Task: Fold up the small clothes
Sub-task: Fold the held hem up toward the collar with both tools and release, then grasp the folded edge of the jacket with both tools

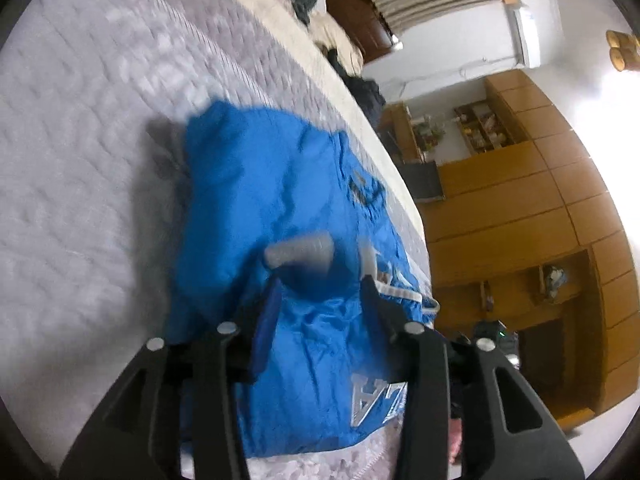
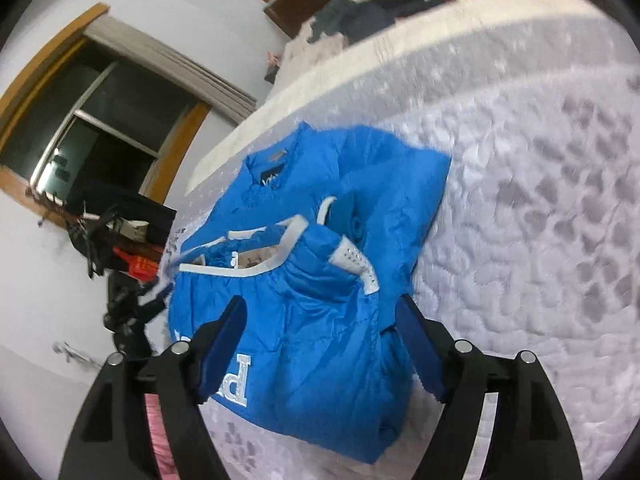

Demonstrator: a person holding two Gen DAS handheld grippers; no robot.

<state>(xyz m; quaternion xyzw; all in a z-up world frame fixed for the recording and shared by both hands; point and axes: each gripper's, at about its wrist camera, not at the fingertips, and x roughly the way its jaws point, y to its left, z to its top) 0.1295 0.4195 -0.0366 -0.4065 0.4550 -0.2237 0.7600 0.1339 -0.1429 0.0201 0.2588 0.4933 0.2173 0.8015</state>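
Left gripper [image 1: 320, 292] is sitting with jaws spread wide, nothing pinched between them, blue pads facing in, hovering over the near part of the blue garment [image 1: 272, 216]. Right gripper [image 2: 322, 328] is doing the same: jaws apart, empty, blue pads either side of the cloth below, and whether the tips are touching the fabric is impossible to judge from either wrist view. The garment is lying bunched in a rough folded heap on the quilted mattress [image 1: 80, 120], close to its edge, layers overlapping rather than flat. In the right wrist view white trim [image 2: 256, 268] is running along an opening near the middle, a perforated white panel [image 2: 356, 260] is showing beside it, and a collar with a dark label [image 2: 272, 180] is facing the far side. White block lettering [image 1: 372, 396] is showing on the near end in the left wrist view, too skewed to read in full. The left view is also catching a blurred pale cylinder shape [image 1: 300, 252] just ahead of the jaws; I can't tell what it is. Further out, a pile of dark clothes [image 2: 360, 12] is sitting at the far end of the bed. Beyond the mattress edge, wooden cabinets [image 1: 520, 208] are lining one wall, and a dark window [image 2: 92, 120] with a wooden frame is filling the other.
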